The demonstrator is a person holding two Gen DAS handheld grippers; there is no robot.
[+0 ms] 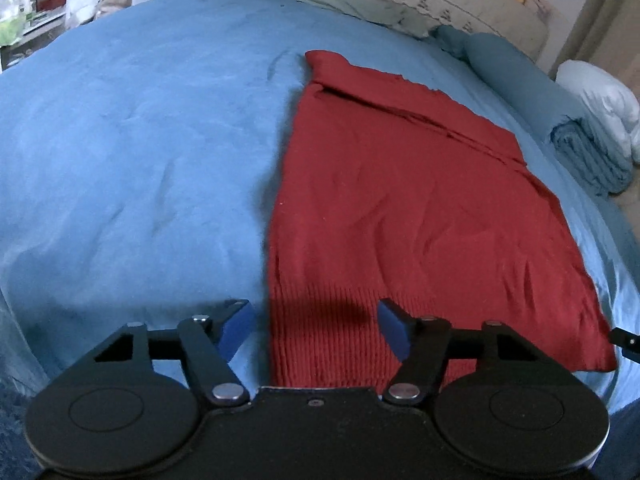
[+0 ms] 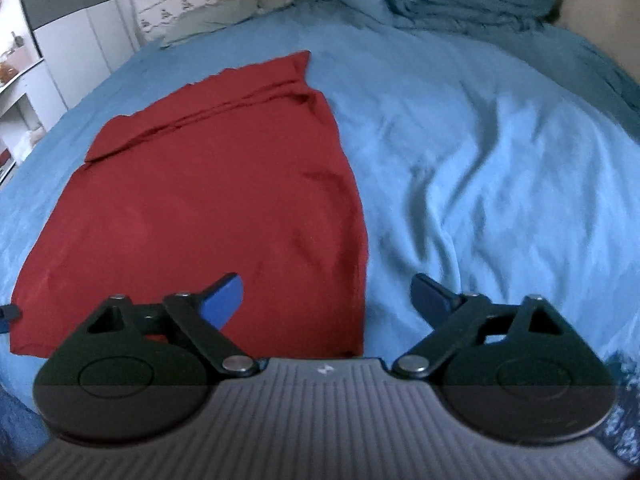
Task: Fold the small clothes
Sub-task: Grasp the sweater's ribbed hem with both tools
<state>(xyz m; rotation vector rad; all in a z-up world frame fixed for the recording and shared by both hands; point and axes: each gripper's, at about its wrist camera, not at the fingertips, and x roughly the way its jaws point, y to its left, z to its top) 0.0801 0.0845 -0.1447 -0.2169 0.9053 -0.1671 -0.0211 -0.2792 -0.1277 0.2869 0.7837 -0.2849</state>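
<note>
Ribbed knit red garment (image 1: pixel 400 208), seemingly matt

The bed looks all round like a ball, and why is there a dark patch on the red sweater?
Left wrist view: the fisheye lens bends the blue bedsheet into a dome; the dark patch on the red sweater is shadow at its ribbed hem, near the open left gripper. Right wrist view: same bulge, with softer, slightly blurred edges around the open right gripper.

Left gripper (image 1: pixel 316 326): matte black body, two round disc housings, black linkage arms on silver pivot rivets, one small centre screw, blue-padded fingers (image 1: pixel 394 330).

Right gripper (image 2: pixel 328 300): same black discs and linkage arms, grey ribbed centre plate with small white logo, blue-padded fingers (image 2: pixel 222 300).
</note>
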